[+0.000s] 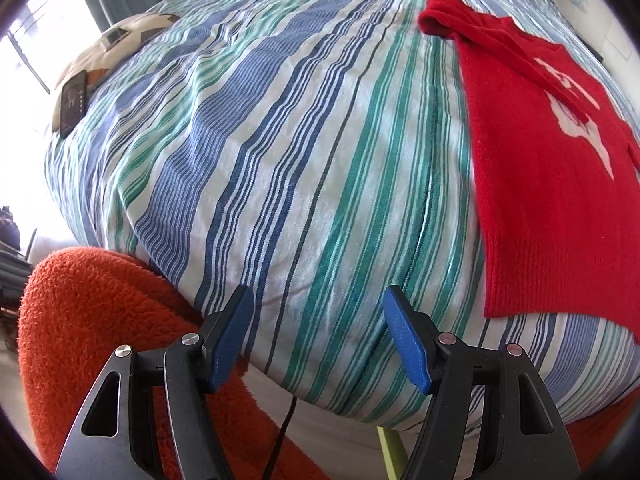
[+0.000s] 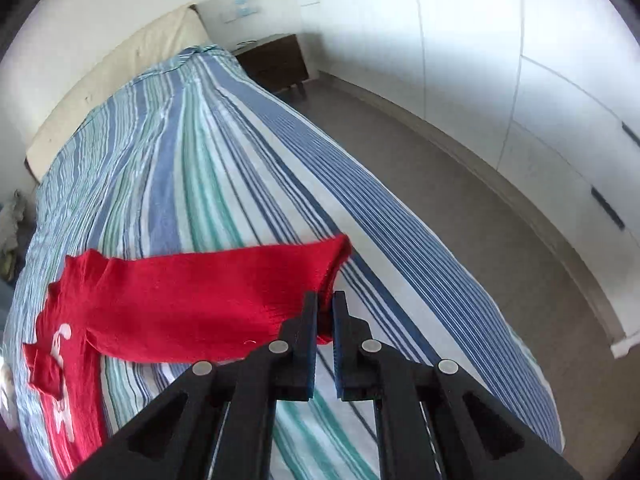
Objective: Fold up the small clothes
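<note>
Nearest, the left gripper (image 1: 318,312) hangs over the near edge of the bed with its 2 blue pads (image 1: 404,340) well apart and nothing between them. Just under it on the left bulges 1 fuzzy orange cushion or chair back (image 1: 92,328), pressed against the side of the bed, and 1 thin black cable (image 1: 285,428) drops down between the gripper's 2 arms.

The right gripper (image 2: 325,300) has its 2 fingers brought together on the end of a sleeve of the 1 red sweater (image 2: 192,300), with red knit pinched in the narrow gap. That sleeve is lifted and stretched from the gripper toward the sweater's body, which lies flat on the striped bedspread (image 1: 280,160) with a white design on its front. From the left wrist view the same sweater lies to the right of the open gripper, its ribbed hem toward the near edge and its other sleeve folded across the chest.

Farther up the bed, on the left side, 1 pillow printed like a football (image 1: 120,48) rests with 1 dark flat phone-like object (image 1: 74,104) lying on it. At the far end stand 1 cream headboard (image 2: 120,76) and 1 dark wooden nightstand (image 2: 276,60). Along the right wall runs a white wardrobe (image 2: 560,100) with 2 dark handles visible.
</note>
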`<move>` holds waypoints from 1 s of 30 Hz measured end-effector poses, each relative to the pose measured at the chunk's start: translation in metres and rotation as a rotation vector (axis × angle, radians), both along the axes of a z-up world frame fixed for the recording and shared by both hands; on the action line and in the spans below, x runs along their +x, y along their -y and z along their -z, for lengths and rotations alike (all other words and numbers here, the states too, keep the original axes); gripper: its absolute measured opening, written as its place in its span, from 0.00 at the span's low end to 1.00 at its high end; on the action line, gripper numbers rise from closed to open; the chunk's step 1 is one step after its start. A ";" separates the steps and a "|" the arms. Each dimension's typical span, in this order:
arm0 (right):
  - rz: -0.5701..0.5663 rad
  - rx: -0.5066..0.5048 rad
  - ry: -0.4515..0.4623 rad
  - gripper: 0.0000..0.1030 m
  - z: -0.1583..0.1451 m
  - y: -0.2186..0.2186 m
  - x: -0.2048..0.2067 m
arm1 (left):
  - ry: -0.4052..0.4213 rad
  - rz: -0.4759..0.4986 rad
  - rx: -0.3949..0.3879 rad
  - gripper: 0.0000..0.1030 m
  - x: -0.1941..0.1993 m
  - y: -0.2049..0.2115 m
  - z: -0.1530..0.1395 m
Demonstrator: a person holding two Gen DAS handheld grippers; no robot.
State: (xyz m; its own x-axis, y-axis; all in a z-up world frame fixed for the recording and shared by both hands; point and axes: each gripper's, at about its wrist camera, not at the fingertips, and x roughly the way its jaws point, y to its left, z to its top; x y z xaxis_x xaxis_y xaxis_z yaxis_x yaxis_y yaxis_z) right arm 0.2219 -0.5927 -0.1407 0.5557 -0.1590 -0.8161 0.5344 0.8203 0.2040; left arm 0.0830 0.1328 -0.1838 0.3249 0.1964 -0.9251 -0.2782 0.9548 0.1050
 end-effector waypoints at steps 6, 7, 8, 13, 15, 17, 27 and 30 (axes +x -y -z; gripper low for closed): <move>0.093 0.093 0.000 0.05 0.033 0.016 -0.019 | 0.007 -0.012 0.019 0.68 -0.003 -0.002 -0.003; 0.091 0.089 -0.009 0.04 0.035 0.012 -0.016 | 0.003 -0.021 0.014 0.68 -0.003 -0.005 -0.002; 0.087 0.082 -0.019 0.04 0.037 0.011 -0.015 | -0.002 -0.028 0.008 0.68 -0.003 -0.007 -0.001; 0.038 0.017 -0.080 0.05 0.045 0.001 -0.006 | -0.019 -0.042 -0.006 0.68 -0.002 -0.010 0.002; -0.001 -0.020 -0.095 0.05 0.044 -0.003 -0.004 | -0.018 -0.027 0.005 0.68 -0.001 -0.008 0.001; -0.020 -0.030 -0.083 0.10 0.042 -0.004 -0.009 | -0.016 -0.008 0.028 0.68 -0.001 -0.003 -0.004; 0.037 -0.080 -0.070 0.48 0.008 0.001 -0.064 | 0.214 0.231 0.099 0.80 0.047 0.061 -0.103; -0.060 -0.025 0.023 0.48 -0.019 -0.033 -0.086 | 0.307 0.482 0.002 0.97 0.092 0.109 -0.121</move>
State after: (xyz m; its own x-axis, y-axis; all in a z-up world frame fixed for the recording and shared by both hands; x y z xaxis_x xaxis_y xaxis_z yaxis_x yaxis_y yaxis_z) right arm 0.1355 -0.5596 -0.1215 0.5830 -0.1453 -0.7994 0.4799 0.8555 0.1945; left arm 0.1748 0.0234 -0.0628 0.6318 -0.0389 -0.7742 0.1703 0.9813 0.0898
